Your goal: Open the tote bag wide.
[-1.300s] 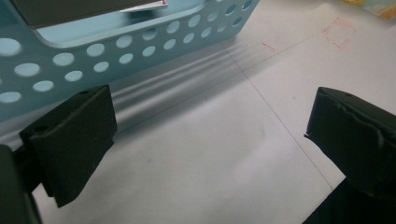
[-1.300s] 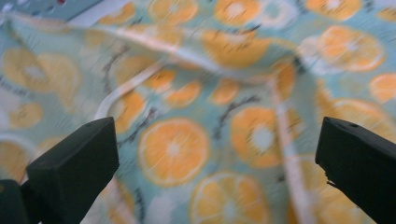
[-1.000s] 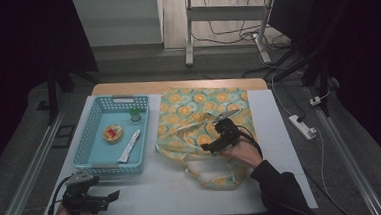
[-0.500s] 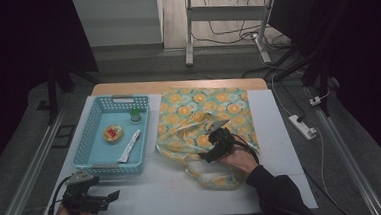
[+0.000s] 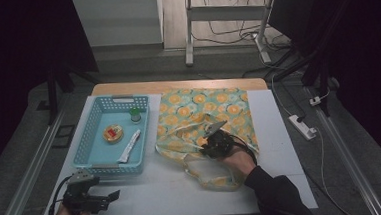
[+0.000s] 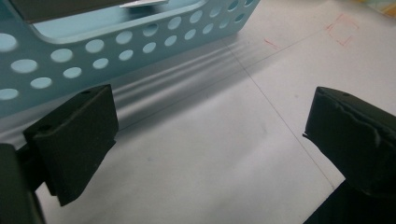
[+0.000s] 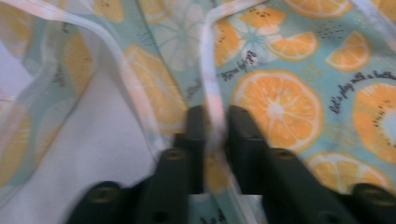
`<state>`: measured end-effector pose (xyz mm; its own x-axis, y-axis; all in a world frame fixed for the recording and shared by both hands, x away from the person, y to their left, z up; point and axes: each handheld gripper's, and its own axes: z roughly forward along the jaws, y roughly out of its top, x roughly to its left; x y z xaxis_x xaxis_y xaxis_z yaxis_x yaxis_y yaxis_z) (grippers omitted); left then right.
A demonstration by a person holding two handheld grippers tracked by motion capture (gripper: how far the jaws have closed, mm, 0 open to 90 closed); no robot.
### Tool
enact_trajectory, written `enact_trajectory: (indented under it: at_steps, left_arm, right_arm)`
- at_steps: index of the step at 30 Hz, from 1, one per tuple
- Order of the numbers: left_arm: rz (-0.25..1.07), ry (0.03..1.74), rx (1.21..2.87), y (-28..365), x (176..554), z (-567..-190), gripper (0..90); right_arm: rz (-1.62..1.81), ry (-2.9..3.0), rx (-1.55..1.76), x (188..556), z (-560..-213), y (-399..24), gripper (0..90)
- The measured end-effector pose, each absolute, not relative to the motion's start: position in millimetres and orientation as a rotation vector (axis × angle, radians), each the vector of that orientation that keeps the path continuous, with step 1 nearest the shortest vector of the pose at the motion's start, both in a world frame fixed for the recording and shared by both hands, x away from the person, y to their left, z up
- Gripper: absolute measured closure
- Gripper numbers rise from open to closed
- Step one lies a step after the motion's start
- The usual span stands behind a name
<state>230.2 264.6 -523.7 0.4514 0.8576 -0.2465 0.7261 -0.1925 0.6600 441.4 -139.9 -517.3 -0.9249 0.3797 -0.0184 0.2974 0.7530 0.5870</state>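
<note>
While my right gripper (image 7: 215,128) has just closed, its jaws now pinch the pale hem (image 7: 210,79) of the bag (image 5: 204,119), which lies flat at centre of the high view, right of the basket (image 5: 97,158). My left gripper (image 5: 91,196) rests lower left, jaws wide apart, holding nothing.

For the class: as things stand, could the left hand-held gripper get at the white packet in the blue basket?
Probably yes: the left hand-held gripper is open beside the basket, whose top is uncovered above the packet.
</note>
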Motion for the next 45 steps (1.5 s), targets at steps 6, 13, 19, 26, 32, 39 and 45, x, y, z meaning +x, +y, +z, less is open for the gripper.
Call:
enact_trajectory:
  at_steps: [6,13,19,26,32,39,45]
  left_arm:
    - [0.226,1.324,1.967,264.6,230.3,-523.7,3.0]
    - [0.225,1.324,1.967,264.6,230.4,-523.7,3.0]
    - [0.224,1.322,1.968,264.5,230.5,-523.8,3.0]
    - [0.222,1.323,1.968,264.4,230.5,-523.8,3.0]
    - [0.222,1.323,1.968,264.5,230.6,-523.9,3.0]
    - [0.220,1.326,1.964,264.7,230.7,-523.9,3.0]
    - [0.221,1.324,1.963,265.0,230.6,-523.9,3.0]
  right_arm:
    - [0.932,2.834,0.593,446.8,-515.8,-141.7,89.7]
    - [1.037,2.778,0.653,450.2,-502.5,-148.5,89.6]
    - [1.075,2.765,0.637,450.8,-495.0,-151.1,89.8]
    - [1.087,2.796,0.645,451.0,-487.6,-148.9,89.7]
    - [1.107,2.764,0.640,452.7,-480.2,-150.2,90.0]
    - [1.138,2.712,0.618,454.4,-468.7,-151.6,90.0]
    - [1.203,2.673,0.646,458.8,-457.4,-151.7,90.0]
